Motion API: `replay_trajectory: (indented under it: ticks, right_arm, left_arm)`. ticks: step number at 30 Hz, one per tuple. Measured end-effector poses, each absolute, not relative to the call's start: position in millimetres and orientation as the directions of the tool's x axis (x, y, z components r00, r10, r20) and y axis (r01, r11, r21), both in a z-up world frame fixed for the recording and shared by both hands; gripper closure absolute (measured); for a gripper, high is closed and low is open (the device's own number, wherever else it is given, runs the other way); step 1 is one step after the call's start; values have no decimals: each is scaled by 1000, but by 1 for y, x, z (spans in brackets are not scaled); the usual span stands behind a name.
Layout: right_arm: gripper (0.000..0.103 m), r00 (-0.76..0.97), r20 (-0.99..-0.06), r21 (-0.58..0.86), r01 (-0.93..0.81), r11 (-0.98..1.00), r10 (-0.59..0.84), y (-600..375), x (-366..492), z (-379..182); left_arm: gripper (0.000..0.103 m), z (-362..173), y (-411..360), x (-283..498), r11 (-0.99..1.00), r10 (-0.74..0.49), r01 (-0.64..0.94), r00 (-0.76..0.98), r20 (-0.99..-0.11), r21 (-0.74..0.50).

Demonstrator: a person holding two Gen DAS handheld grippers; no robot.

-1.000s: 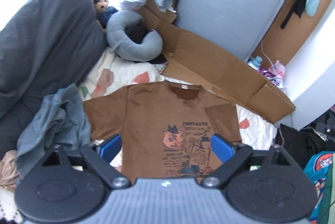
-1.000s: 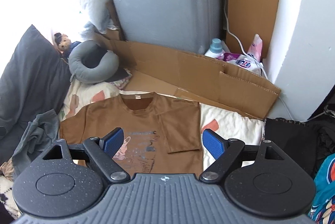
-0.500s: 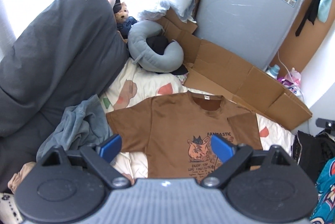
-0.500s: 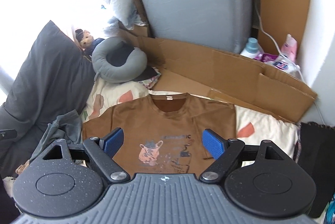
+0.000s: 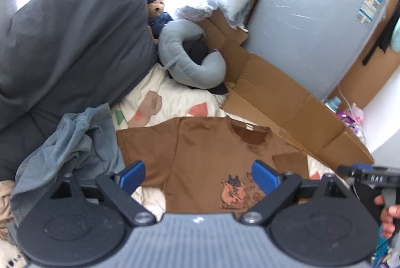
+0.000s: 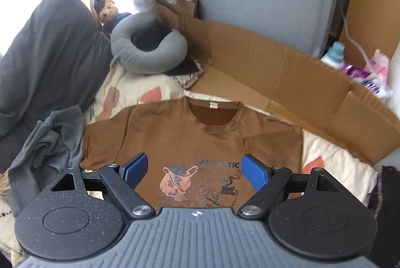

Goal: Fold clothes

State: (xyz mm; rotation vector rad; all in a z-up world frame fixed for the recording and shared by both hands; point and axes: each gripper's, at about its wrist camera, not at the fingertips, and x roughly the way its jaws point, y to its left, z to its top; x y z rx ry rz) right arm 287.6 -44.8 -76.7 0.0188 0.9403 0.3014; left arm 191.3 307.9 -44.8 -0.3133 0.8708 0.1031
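Right wrist view: one brown T-shirt (image 6: 190, 138) lay flat on the patterned bedsheet (image 6: 332, 163).
Both the left gripper (image 5: 200, 175) and right gripper (image 6: 195, 168) hung above it, released and empty; one grey garment (image 6: 47, 143) lay crumpled at the sheet's left edge.

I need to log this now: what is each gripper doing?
Left gripper: open, holding nothing, above the brown T-shirt.
Right gripper: open, holding nothing, above the same shirt.

Brown T-shirt (image 6: 180, 140) hem hidden behind tongs body, 6 o'clock. Chest print small lines illegible. Person's hand (image 5: 387, 215) cut off, 3 o'clock edge.
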Motion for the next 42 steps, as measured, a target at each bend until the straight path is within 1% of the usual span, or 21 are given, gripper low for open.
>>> replay_trajectory:
  ticks: [4,6,12,14,15,20,21,23,24,28,34,37,42]
  right_arm:
    - [17,536,-806,149,-228,962,252,-49,295,-114]
    - [17,524,-807,170,-234,957,271,-48,298,-131]
    - [17,513,-792,206,-286,936,331,-31,304,-177]
    - [19,510,-790,204,-306,930,341,-23,306,-190]
    - [20,510,-788,202,-316,927,346,-19,308,-196]
    - [21,509,-777,212,-343,915,371,0,317,-223]
    - [21,508,-777,211,-346,914,372,4,319,-228]
    - [21,501,-779,210,-358,910,377,11,322,-239]
    - [21,499,-779,208,-366,907,380,15,323,-244]
    - [21,484,-785,191,-405,894,388,29,326,-262]
    - [21,463,-799,199,-400,895,384,49,331,-288]
    - [21,448,-804,212,-400,892,392,59,329,-298]
    - [21,436,-802,231,-404,885,408,72,322,-312]
  left_arm:
    - [9,-60,314,196,941,-24,-236,670,-742,-244]
    - [9,-71,320,199,931,-21,-253,679,-733,-262]
    - [11,-112,338,209,930,8,-272,686,-728,-246]
    - [15,-129,345,210,921,23,-296,689,-724,-252]
    - [15,-137,349,211,916,31,-308,690,-723,-255]
    - [22,-178,365,209,899,62,-344,712,-699,-270]
    - [24,-187,368,209,895,61,-349,712,-699,-277]
    - [30,-206,373,210,886,53,-357,711,-701,-295]
    - [30,-215,375,211,883,50,-361,709,-704,-301]
    - [31,-256,382,212,862,45,-382,713,-700,-333]
    - [32,-312,388,213,825,39,-416,717,-696,-383]
    - [32,-334,392,215,805,46,-450,696,-717,-386]
    - [32,-353,398,215,776,40,-465,712,-701,-427]
